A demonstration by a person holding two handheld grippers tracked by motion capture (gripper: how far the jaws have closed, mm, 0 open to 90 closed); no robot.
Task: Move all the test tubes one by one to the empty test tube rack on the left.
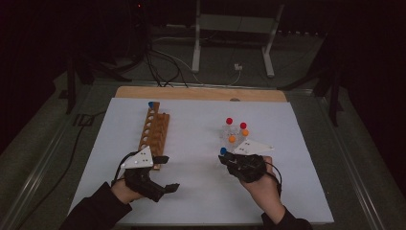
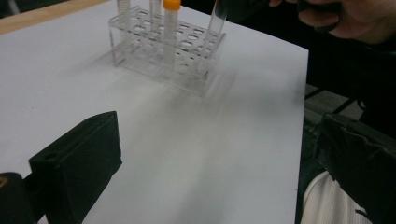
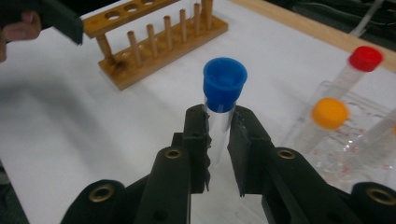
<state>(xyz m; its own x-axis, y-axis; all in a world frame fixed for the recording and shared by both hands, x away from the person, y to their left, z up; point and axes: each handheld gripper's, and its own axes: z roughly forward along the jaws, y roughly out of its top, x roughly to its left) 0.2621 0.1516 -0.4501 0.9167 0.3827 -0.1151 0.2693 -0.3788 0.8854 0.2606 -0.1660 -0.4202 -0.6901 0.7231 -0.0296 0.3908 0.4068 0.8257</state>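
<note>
Setting: dim room, dark floor with cables and a metal stand behind; a table with a wooden far edge, covered by a white sheet.

Item 1. Wooden rack, left half of the sheet, long side running away from the person. A row of round holes along its top bar, pegs along its base. One blue-capped tube stands at its far end.

Item 2. Clear plastic rack, right half of the sheet, well apart from the wooden rack. It holds upright tubes: two with red caps, two with orange caps.

Item 3. Tube with blue cap, clear body, upright. Held just below the cap between the two jaws of the right gripper, at the near left side of the clear rack. In the left gripper view its lower end reaches into the rack's near corner.

Item 4. Right gripper, held in the person's right hand, jaws narrow and pressed on the tube from both sides.

Item 5. Left gripper, held in the person's left hand, at the near end of the wooden rack, low over the sheet. Jaws spread wide, nothing between them.
</note>
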